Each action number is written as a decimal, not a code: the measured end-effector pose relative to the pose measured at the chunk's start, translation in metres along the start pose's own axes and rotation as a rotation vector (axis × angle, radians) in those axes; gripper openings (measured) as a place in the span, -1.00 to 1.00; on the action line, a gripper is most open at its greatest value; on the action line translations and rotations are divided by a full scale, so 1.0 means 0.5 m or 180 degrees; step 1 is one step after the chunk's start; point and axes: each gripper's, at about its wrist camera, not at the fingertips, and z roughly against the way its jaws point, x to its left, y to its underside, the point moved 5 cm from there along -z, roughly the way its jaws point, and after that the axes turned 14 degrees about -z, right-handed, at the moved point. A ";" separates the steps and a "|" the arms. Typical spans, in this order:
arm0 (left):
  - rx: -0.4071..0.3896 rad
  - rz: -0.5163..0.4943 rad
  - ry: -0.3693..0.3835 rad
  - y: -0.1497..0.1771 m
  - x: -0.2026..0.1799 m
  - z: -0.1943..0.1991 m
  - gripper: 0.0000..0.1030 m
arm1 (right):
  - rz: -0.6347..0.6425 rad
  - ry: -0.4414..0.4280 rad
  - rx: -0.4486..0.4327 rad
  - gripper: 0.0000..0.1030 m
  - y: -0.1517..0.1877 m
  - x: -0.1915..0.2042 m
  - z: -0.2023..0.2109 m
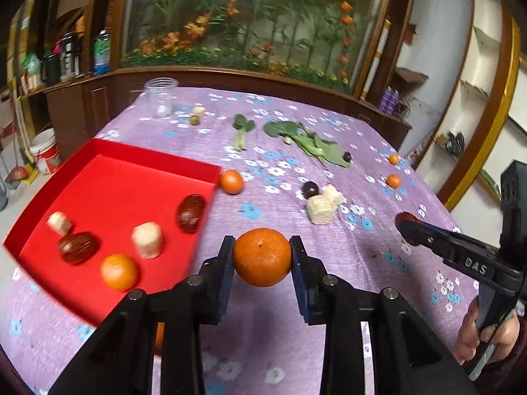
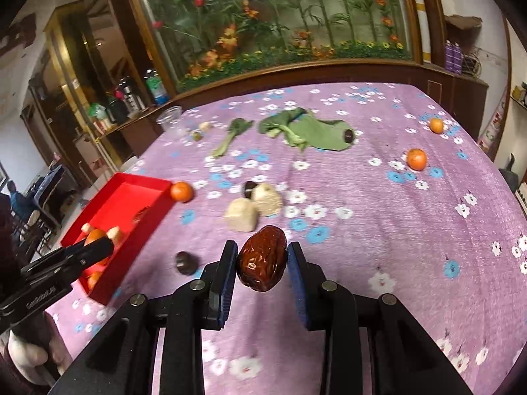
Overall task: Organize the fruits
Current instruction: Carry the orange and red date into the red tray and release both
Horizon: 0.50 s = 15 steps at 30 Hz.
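Observation:
My left gripper [image 1: 262, 258] is shut on an orange [image 1: 262, 256], held above the purple cloth just right of the red tray [image 1: 108, 146]. The tray holds two red dates [image 1: 191, 212], two pale corn pieces [image 1: 147, 239] and one orange [image 1: 119, 271]. My right gripper [image 2: 262, 258] is shut on a red date [image 2: 262, 258] above the cloth; it also shows in the left wrist view [image 1: 406, 227]. Loose oranges lie by the tray's corner [image 2: 181, 192] and at the right [image 2: 416, 159]. The tray [image 2: 138, 181] lies left in the right wrist view.
Two corn pieces [image 2: 253, 207] and a dark fruit [image 2: 250, 187] sit mid-table. Another dark fruit [image 2: 186, 262] lies near the tray. Green leaves [image 2: 306, 128] and a stalk [image 2: 230, 136] lie farther back. A clear jar [image 1: 161, 97] stands at the far left edge.

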 end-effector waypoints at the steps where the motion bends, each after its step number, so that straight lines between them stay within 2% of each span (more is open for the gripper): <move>1: -0.0023 0.0045 -0.0026 0.004 0.013 0.011 -0.39 | 0.0035 -0.0029 0.0011 -0.35 0.005 0.015 0.005; 9: -0.0193 0.0493 -0.0297 0.033 0.156 0.087 -0.39 | 0.0342 -0.0261 0.0115 -0.34 0.020 0.146 -0.002; 15: -0.0172 0.0763 -0.0510 0.062 0.249 0.093 -0.39 | 0.0520 -0.0490 0.0375 -0.34 0.033 0.262 -0.075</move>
